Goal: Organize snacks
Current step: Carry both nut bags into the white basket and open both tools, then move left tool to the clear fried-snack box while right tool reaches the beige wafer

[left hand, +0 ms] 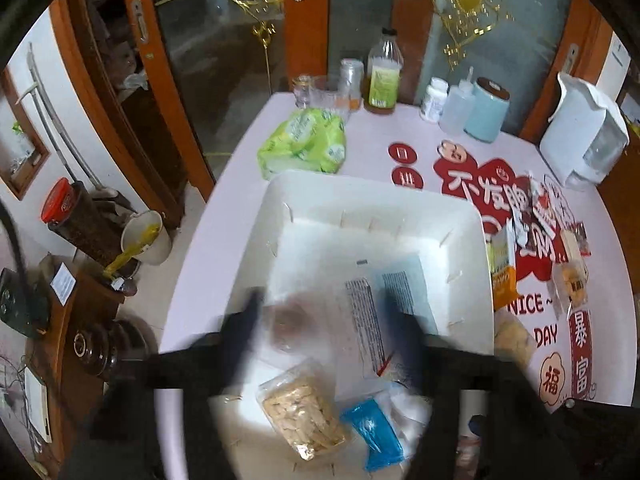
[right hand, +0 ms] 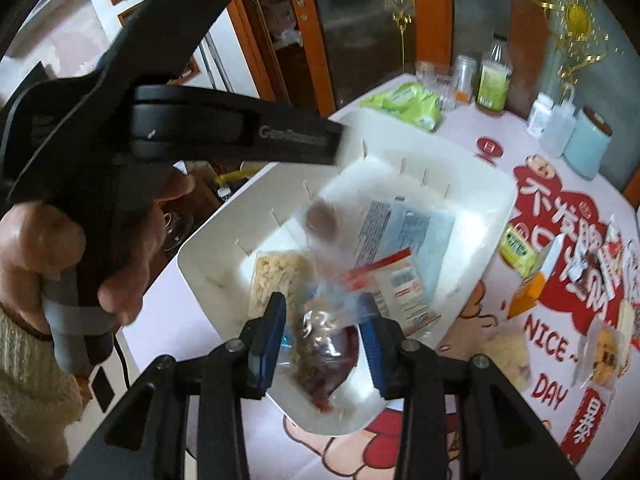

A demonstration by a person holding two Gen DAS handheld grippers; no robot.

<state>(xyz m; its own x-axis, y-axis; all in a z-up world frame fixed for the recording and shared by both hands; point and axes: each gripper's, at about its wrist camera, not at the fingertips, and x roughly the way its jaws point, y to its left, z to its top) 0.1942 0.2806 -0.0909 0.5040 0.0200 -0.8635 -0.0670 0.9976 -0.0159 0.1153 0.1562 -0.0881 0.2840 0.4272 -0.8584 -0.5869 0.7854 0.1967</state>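
A white plastic bin (left hand: 372, 192) stands on the pink table and holds a blue printed pack (left hand: 404, 292), a clear pack of pale crackers (left hand: 304, 412) and a small blue packet (left hand: 372, 432). My left gripper (left hand: 324, 316) hangs over the bin with its blurred fingers far apart. A clear bag with a round brown snack (left hand: 286, 324) lies loose between them, touching neither finger. In the right wrist view, my right gripper (right hand: 324, 324) is over the bin's near corner (right hand: 208, 276). A clear bag of dark red snacks (right hand: 324, 352) sits between its blue pads (right hand: 276, 320), blurred, with a slight gap on each side.
Several loose snack packets (left hand: 540, 216), a yellow-green box (left hand: 500, 256) and an orange pack (left hand: 506, 284) lie right of the bin. A green pack (left hand: 308, 144), a bottle (left hand: 384, 76), a blue canister (left hand: 486, 110) and a white kettle (left hand: 584, 132) stand behind. A hand (right hand: 40, 260) grips the left handle.
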